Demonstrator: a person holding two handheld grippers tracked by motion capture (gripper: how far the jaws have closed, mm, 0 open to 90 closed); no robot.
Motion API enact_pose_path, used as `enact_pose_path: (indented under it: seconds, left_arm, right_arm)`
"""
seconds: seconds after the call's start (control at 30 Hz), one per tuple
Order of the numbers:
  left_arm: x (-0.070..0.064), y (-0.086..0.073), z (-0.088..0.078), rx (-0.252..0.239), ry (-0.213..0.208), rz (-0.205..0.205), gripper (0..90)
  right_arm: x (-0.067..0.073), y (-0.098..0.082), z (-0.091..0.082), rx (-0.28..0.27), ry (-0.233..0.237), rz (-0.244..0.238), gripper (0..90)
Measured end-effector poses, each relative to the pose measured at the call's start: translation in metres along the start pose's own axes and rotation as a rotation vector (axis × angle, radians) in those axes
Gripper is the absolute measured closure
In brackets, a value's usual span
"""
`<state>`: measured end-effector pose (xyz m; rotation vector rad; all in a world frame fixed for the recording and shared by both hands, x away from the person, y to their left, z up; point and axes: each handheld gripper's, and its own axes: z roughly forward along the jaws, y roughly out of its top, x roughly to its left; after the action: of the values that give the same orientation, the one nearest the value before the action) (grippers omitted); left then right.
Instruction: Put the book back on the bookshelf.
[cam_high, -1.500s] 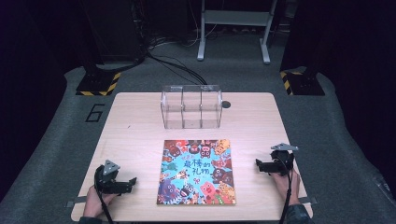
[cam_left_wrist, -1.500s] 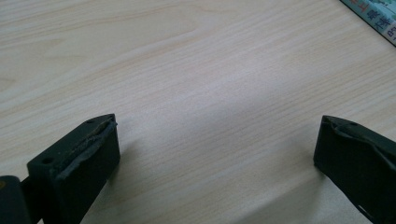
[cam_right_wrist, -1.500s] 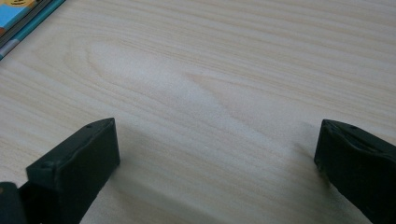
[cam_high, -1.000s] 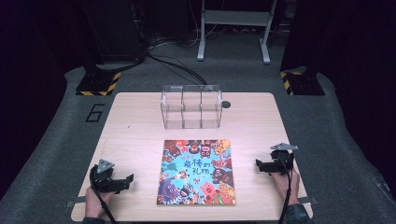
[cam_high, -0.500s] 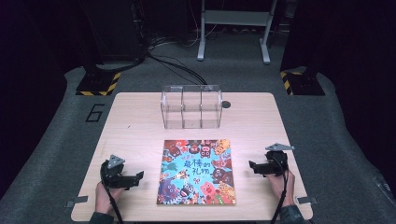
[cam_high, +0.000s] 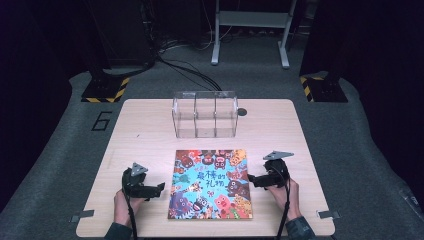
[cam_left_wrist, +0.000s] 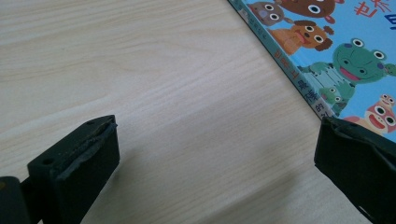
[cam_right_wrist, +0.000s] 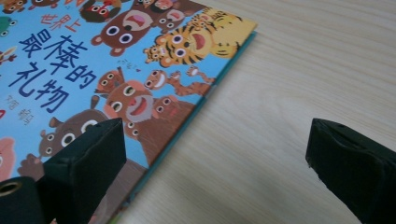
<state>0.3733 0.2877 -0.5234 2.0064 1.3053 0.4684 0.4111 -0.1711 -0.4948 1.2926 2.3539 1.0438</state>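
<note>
A picture book (cam_high: 210, 184) with cartoon animals on its cover lies flat at the front middle of the wooden table (cam_high: 145, 135). My left gripper (cam_high: 159, 189) sits low just off the book's left edge, jaws wide apart, with bare wood between them (cam_left_wrist: 215, 135); the book's spine (cam_left_wrist: 299, 79) runs up past its right jaw. My right gripper (cam_high: 251, 179) is at the book's right edge. Its jaws have just been closing a little but still stand wide (cam_right_wrist: 215, 135), one over the cover (cam_right_wrist: 93, 70), one over the table, pressing on nothing.
A clear box (cam_high: 205, 114) with three compartments stands at the table's back middle, with a small dark disc (cam_high: 242, 111) beside it. Bare wood lies left and right of the book. Cables and stand bases rest on the grey floor behind.
Both grippers have moved inward toward the book: the left one to the right up to its left edge, the right one to the left up to its right edge.
</note>
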Motion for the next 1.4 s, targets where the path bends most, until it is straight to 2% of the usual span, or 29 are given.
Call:
enact_pose_path:
  seconds: [0.1, 0.23, 0.3, 0.33, 0.4, 0.43, 0.57, 0.6, 0.63, 0.97, 1.0, 1.07, 1.1, 1.13, 1.23, 1.33, 1.4]
  left_arm:
    - [-0.004, 0.001, 0.005, -0.009, 0.005, 0.003, 0.2]
    - [-0.006, 0.003, 0.008, 0.014, 0.002, 0.027, 0.1]
    - [-0.007, 0.004, 0.008, 0.018, 0.0, 0.023, 0.2]
    - [-0.007, 0.005, 0.008, 0.037, -0.001, 0.057, 0.1]
    - [-0.008, 0.004, 0.009, 0.031, 0.004, 0.053, 0.0]
    - [-0.01, 0.005, 0.011, 0.025, 0.003, 0.063, 0.0]
    - [-0.016, 0.007, 0.013, 0.046, 0.009, 0.094, 0.0]
    - [-0.016, 0.007, 0.013, 0.046, 0.009, 0.094, 0.0]
    - [-0.017, 0.007, 0.014, 0.039, 0.018, 0.09, 0.4]
    - [-0.018, 0.006, 0.013, 0.029, 0.011, 0.065, 0.3]
    - [-0.021, 0.005, 0.015, 0.007, 0.016, 0.047, 0.3]
    - [-0.023, 0.005, 0.015, 0.002, 0.012, 0.06, 0.2]
    - [-0.026, 0.004, 0.017, -0.02, 0.012, 0.045, 0.2]
    - [-0.027, 0.004, 0.018, -0.025, 0.015, 0.048, 0.1]
    - [-0.028, 0.005, 0.018, -0.019, 0.012, 0.051, 0.2]
    - [-0.029, 0.005, 0.019, -0.023, 0.016, 0.05, 0.3]
    - [-0.03, 0.004, 0.019, -0.019, 0.031, 0.075, 1.3]
  right_arm:
    - [0.005, 0.004, 0.007, 0.019, 0.02, -0.012, 10.3]
    - [0.011, 0.008, 0.017, 0.034, 0.041, -0.025, 14.6]
    - [0.012, 0.009, 0.019, 0.048, 0.047, -0.013, 15.1]
    - [0.013, 0.012, 0.024, 0.065, 0.061, -0.017, 19.0]
    - [0.014, 0.013, 0.026, 0.068, 0.063, -0.02, 19.7]
    - [0.015, 0.014, 0.028, 0.086, 0.076, 0.001, 24.4]
    - [0.017, 0.016, 0.031, 0.096, 0.077, 0.008, 29.4]
    - [0.015, 0.017, 0.032, 0.097, 0.083, -0.006, 31.0]
    - [0.016, 0.017, 0.033, 0.102, 0.083, 0.001, 32.1]
    - [0.013, 0.019, 0.037, 0.116, 0.092, 0.033, 39.0]
    - [0.013, 0.019, 0.037, 0.12, 0.089, 0.04, 39.1]
    - [0.011, 0.019, 0.036, 0.124, 0.08, 0.038, 39.6]
    - [0.01, 0.02, 0.036, 0.13, 0.077, 0.05, 39.9]
    - [0.008, 0.02, 0.035, 0.133, 0.076, 0.055, 40.2]
    - [0.005, 0.02, 0.034, 0.138, 0.081, 0.055, 40.2]
    - [0.005, 0.022, 0.034, 0.154, 0.08, 0.039, 39.7]
    - [0.004, 0.024, 0.035, 0.167, 0.084, 0.02, 39.0]
